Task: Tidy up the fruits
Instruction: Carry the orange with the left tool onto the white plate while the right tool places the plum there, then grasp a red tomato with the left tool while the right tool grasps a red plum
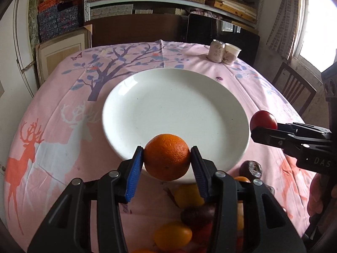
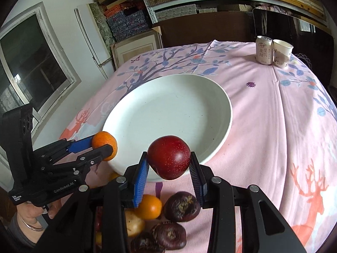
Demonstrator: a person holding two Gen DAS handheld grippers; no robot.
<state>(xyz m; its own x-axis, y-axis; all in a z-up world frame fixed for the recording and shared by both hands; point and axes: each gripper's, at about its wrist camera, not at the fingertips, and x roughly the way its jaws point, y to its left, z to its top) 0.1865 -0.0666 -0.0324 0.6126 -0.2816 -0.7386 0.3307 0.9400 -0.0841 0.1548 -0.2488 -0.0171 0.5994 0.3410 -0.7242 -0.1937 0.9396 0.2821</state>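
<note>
Left tool [image 1: 167, 158] clenching firm orange [image 1: 166, 157] across its middle; right tool [image 2: 169, 162] gripping smooth, bruisable red plum [image 2: 169, 157], at plate's [image 2: 221, 103] six o'clock rim.

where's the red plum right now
The red plum is clamped in the right gripper, held in the air just over the near rim of the white plate. The left gripper holds an orange on its left.
</note>
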